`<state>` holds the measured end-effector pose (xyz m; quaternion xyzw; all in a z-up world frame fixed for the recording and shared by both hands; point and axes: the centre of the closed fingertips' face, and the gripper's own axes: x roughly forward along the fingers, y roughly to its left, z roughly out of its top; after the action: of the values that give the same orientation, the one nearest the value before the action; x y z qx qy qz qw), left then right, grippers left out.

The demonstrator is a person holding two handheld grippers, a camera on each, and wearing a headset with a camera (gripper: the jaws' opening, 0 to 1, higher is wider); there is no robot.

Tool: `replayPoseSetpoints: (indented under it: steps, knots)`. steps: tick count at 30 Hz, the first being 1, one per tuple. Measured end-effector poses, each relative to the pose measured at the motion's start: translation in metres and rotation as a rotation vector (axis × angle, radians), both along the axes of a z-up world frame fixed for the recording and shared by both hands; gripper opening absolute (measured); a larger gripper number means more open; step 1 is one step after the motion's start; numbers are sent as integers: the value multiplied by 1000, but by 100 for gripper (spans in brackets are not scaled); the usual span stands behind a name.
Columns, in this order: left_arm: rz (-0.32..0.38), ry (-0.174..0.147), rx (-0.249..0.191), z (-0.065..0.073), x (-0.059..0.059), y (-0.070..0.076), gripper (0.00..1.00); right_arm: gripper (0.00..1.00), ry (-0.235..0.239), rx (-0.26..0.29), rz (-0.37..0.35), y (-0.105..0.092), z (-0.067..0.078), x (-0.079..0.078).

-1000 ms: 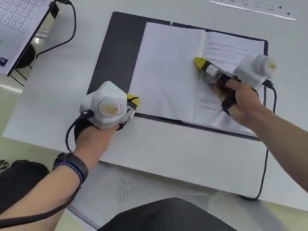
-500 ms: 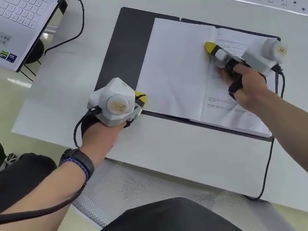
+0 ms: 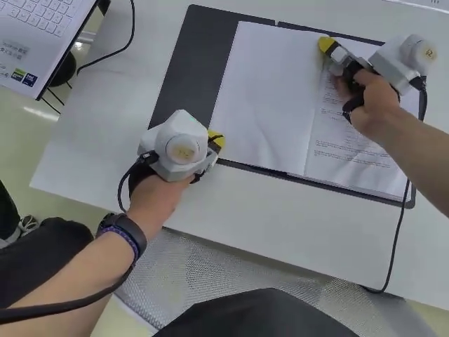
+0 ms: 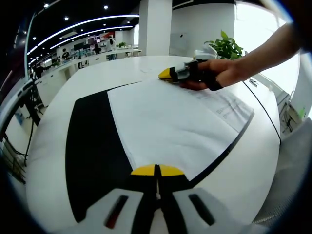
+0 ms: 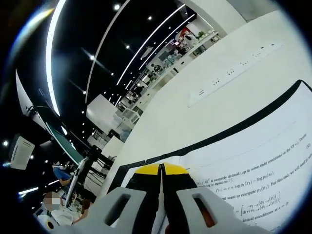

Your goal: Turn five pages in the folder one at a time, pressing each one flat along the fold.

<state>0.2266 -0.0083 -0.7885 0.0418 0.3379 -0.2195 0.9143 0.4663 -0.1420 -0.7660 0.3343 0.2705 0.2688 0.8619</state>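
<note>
Since the earlier frame, the right gripper (image 3: 327, 46) had been carried up along the fold toward the top edge of the folder (image 3: 189, 63), while the left gripper (image 3: 216, 140) had been kept at the lower left corner of the blank page (image 3: 270, 91). Part of the apparent shift was due to the camera.

In the head view, the black folder was shown lying open across the upper middle of the frame on the white workbench (image 3: 280, 217). The blank page was laid over its centre, the printed page (image 3: 351, 154) lay to the right of it, and bare black cover was exposed on the left. The yellow tip of the right gripper was placed at the fold near the upper right of the frame. Its jaws were seen closed together, with nothing held between them, in the right gripper view (image 5: 161, 169), above lines of printed text.

The jaws of the left gripper (image 4: 157, 170) were likewise closed tip to tip at the near edge of the blank page. Contact with the paper could not be determined. The right gripper (image 4: 165, 74) was also visible in the upper centre of the left gripper view.

A laptop (image 3: 35, 35) and a black cable (image 3: 116, 53) were located at the upper left of the head view.
</note>
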Motion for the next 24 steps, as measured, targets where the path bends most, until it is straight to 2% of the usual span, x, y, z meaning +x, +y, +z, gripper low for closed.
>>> replayPoseSetpoints:
  steps: [3, 7, 12, 17, 19, 21, 23, 24]
  knots:
    - [2, 2, -3, 0, 0, 0, 0, 0, -17, -24, 6, 2, -2, 6]
    - [6, 6, 0, 0, 0, 0, 0, 0, -5, 0, 11, 1, -4, 8]
    - [3, 9, 13, 1, 0, 0, 0, 0, -7, -7, 23, 2, -5, 6]
    - [7, 10, 10, 0, 0, 1, 0, 0, -9, -23, 69, 4, -4, -13]
    - [7, 12, 9, 0, 0, 1, 0, 0, -8, -27, 89, 4, -6, -15]
    - [3, 13, 11, 0, 0, 1, 0, 0, -11, -40, 130, 6, -4, -27]
    - [-2, 12, 13, 0, -1, 0, 0, 0, -6, -40, 142, 3, -9, -29]
    - [-2, 12, 12, 0, -1, 0, 0, 0, -4, -40, 150, 2, -9, -35]
